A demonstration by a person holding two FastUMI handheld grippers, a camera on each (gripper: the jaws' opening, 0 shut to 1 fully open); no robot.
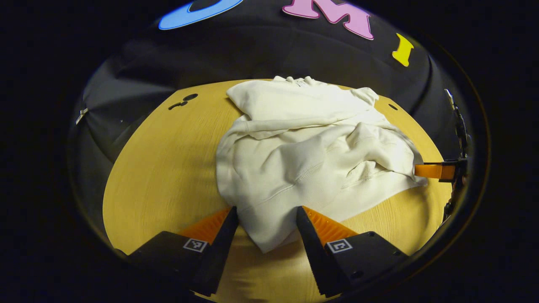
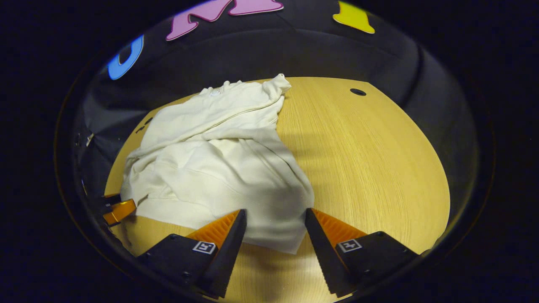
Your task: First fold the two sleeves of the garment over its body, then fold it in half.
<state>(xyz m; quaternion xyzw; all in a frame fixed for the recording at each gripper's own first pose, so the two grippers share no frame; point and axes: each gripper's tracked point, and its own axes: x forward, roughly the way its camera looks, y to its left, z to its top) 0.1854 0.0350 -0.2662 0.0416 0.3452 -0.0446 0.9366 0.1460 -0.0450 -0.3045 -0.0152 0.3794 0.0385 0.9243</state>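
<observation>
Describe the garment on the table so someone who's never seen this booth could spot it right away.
Start at the round light wooden table in front of the black cloth wall. On it lies a cream-white sweatshirt, rumpled, with its sleeves already crossed over the body. It is the sole soft, pale thing on the wood, its near hem corners lying between the open fingers of the left gripper and the right gripper.

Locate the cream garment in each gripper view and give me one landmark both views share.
Left gripper view: the cream garment lies centre-right on the wooden table, its near corner between the open left gripper.
Right gripper view: the garment lies centre-left, its near corner between the open right gripper.
Shared landmark: the garment's collar at the table's far edge.
</observation>
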